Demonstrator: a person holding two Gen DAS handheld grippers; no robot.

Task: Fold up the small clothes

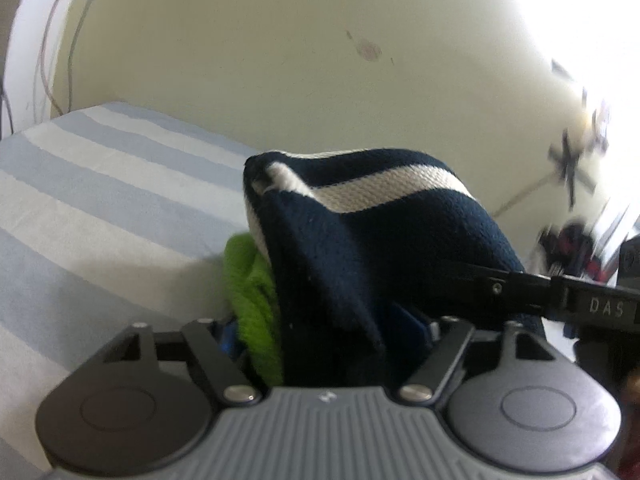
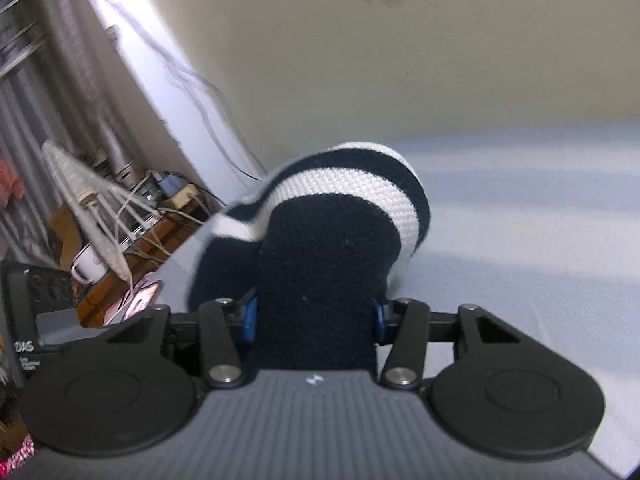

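In the left wrist view, the left gripper (image 1: 328, 344) is closed on a navy garment with white stripes (image 1: 360, 248), bunched and raised above the blue-striped sheet (image 1: 88, 200). A green cloth (image 1: 252, 296) sits pinched in beside it on the left. The right gripper's black finger crosses at far right.

In the right wrist view, the right gripper (image 2: 314, 320) clamps the same navy garment (image 2: 332, 240) between its blue pads (image 2: 250, 318), lifted over the sheet (image 2: 520, 248). A cluttered wooden table (image 2: 132, 240) stands at left.

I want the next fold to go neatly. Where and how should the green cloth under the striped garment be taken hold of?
Probably at the green cloth's exposed left edge, coming in from the left over the striped bedsheet. Only that edge bulges out past the navy and white garment, which both the left gripper and right gripper now clamp.
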